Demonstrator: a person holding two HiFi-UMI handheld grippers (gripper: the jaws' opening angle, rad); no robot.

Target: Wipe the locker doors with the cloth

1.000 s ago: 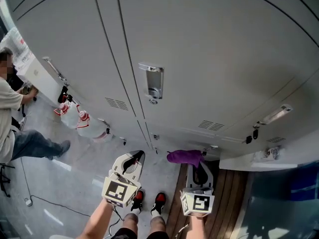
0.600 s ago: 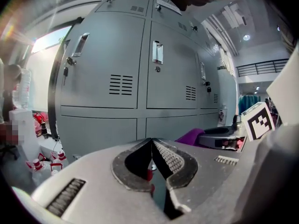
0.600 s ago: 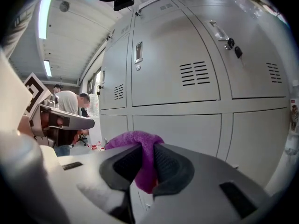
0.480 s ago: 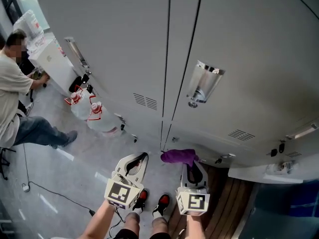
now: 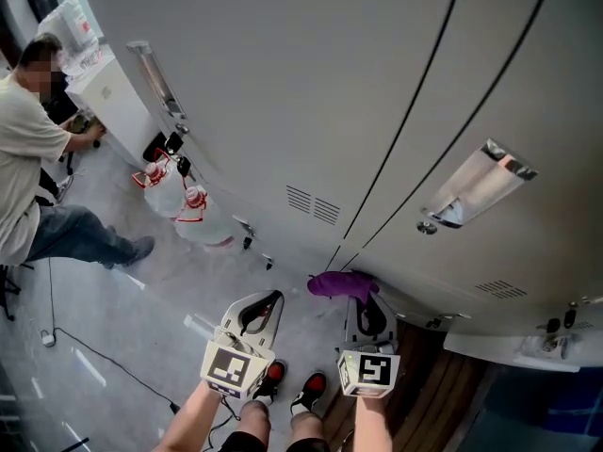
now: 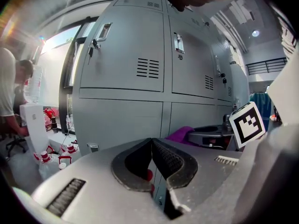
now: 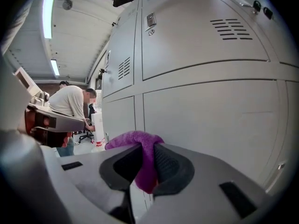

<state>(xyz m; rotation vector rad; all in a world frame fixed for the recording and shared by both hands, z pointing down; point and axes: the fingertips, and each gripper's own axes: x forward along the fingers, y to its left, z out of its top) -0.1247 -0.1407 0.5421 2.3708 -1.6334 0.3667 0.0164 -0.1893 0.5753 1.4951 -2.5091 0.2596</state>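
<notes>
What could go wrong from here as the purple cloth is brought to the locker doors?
The right gripper pinches the purple cloth by a narrow fold, so it may slip out when dragged across a locker door.
The loose end could snag on the protruding door handle.
The water jugs on the floor by the lockers could get kicked.

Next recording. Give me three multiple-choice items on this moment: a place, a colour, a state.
1. The person in the pale shirt is: A) by the white cabinet left of the lockers; B) between the grippers; C) on the wooden floor.
2. The cloth is: A) green; B) purple; C) white.
3. The left gripper is: A) shut on the cloth; B) wide open; C) shut, empty.
Answers: A, the head view shows the person at the cabinet; B, it shows purple in both views; C, its fingers meet with nothing between.
</notes>
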